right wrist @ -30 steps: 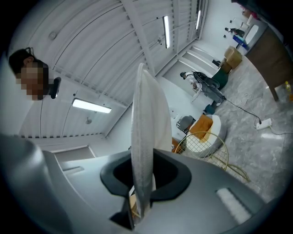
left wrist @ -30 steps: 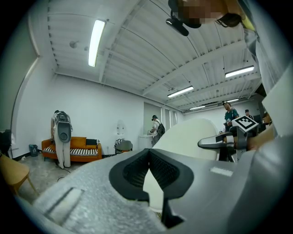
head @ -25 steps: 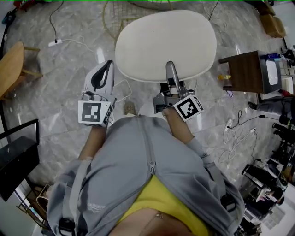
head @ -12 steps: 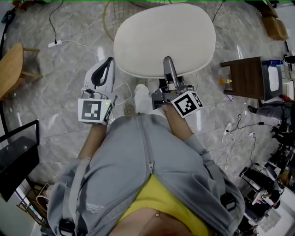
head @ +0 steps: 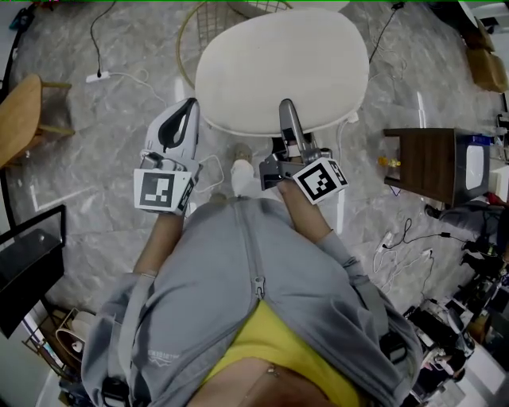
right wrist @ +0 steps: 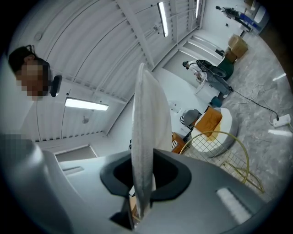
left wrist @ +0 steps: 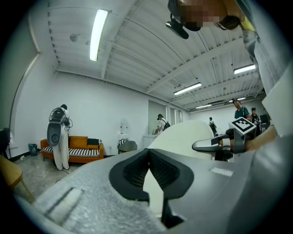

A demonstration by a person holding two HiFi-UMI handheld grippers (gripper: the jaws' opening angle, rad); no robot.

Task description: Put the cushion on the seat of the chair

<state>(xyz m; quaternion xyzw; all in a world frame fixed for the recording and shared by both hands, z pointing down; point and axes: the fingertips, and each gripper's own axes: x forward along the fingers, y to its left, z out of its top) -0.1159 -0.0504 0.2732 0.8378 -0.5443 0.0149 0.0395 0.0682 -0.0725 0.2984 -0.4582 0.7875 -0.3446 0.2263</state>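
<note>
A white oval cushion [head: 282,67] hangs level in front of me, and my right gripper [head: 286,111] is shut on its near edge. In the right gripper view the cushion [right wrist: 144,137] shows edge-on as a thin white slab pinched between the jaws [right wrist: 142,167]. My left gripper [head: 187,107] is shut just off the cushion's left edge and holds nothing; from it the cushion [left wrist: 192,135] shows to the right. The gold wire chair [head: 199,24] peeks out beyond and below the cushion, which hides most of it; its wire frame [right wrist: 219,141] also shows in the right gripper view.
A dark wooden side table [head: 429,163] stands at the right, a light wooden chair [head: 20,111] at the left. Cables and a power strip [head: 95,75] lie on the marble floor. A black screen [head: 28,270] is at the lower left. People stand at the room's far side.
I have walked forward with both grippers and the cushion. The floor and side table have slid toward me, and more of the wire chair shows past the cushion.
</note>
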